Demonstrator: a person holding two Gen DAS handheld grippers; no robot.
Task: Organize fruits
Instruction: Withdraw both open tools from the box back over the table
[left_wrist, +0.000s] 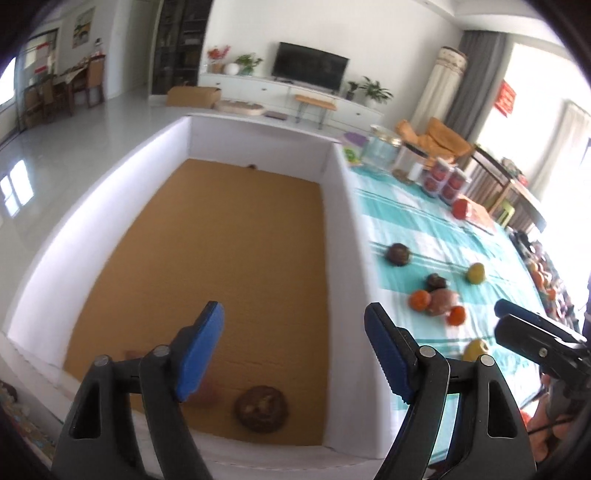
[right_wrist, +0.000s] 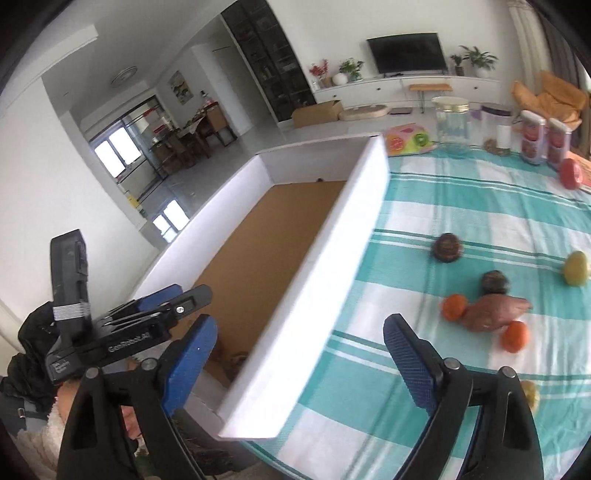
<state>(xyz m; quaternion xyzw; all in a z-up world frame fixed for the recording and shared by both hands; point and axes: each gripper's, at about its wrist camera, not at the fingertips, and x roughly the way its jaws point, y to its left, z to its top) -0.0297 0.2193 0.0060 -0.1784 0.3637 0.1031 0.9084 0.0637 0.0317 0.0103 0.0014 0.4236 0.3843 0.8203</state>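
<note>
Box (left_wrist: 354, 236) is showing white walls w/ tan-brown floor; cloth (right_wrist: 461, 206) is showing teal-and-white check w/ thin stripes. Fruits are showing orange (right_wrist: 455, 306), yellow-green (right_wrist: 575, 267) and dark brown (right_wrist: 447, 247); gripper pads (left_wrist: 201, 349) are showing blue on black frames.

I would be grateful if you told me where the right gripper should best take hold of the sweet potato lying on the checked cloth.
Probably across the sweet potato's thick middle, from above, fingers spanning its short width. It lies flat and elongated, tapering at the ends. An orange and another orange crowd its sides, so the open right gripper should drop between them.
</note>
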